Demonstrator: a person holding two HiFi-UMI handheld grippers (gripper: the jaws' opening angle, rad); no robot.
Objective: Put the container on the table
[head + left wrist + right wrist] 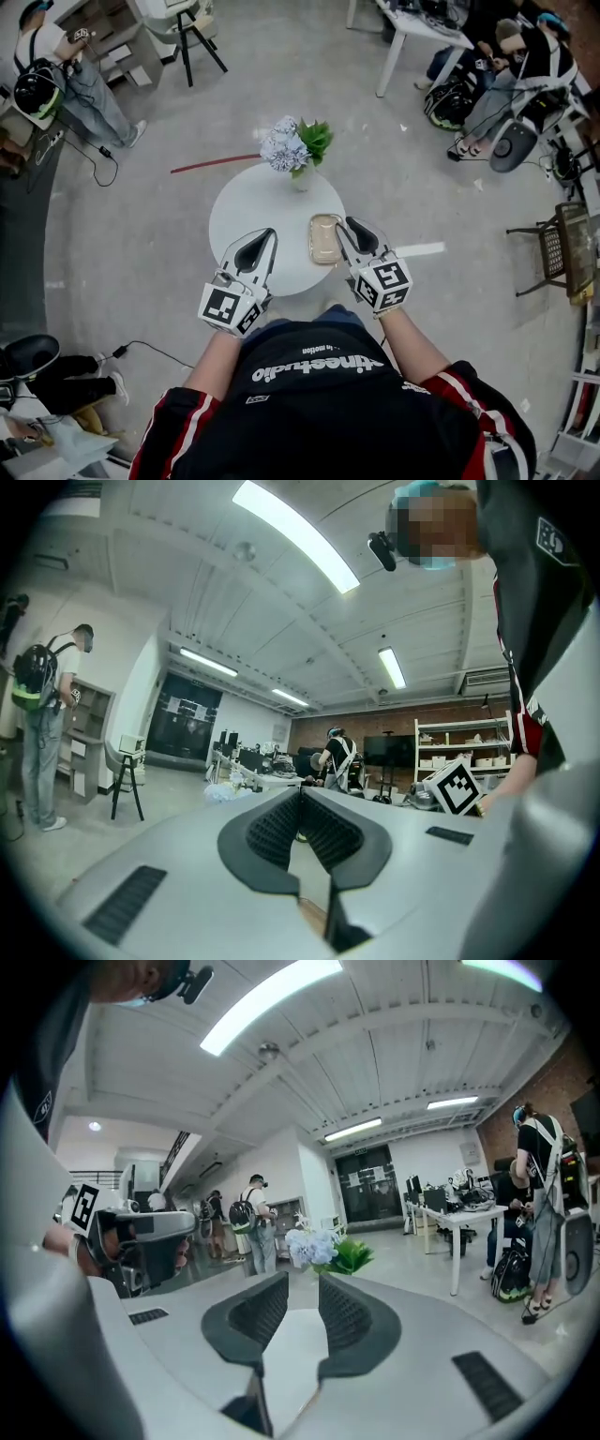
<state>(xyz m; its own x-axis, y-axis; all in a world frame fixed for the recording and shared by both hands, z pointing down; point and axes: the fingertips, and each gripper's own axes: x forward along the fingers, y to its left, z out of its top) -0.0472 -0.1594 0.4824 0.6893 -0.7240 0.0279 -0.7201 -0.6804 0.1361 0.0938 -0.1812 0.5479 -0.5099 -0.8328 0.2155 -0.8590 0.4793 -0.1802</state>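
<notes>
White table (246,220): round, on a grey floor, in front of the person.
Container (324,238): tan, shallow, with rounded corners; lies flat on the table's right part, nearer the person than the flowers; neither gripper holds it.
Flowers (295,147): pale blue blooms and green leaves in a small vase at the table's far edge.
Left gripper (270,232): over the table's near left part, well clear of the container. In its own view (300,791) the fingertips meet, with nothing pinched.
Right gripper (351,225): tip just beside the container's right edge. In its own view (303,1281) the fingers stand spread, with only table top showing in the gap.
Red rod (214,164): on the floor beyond the table, to the left.
</notes>
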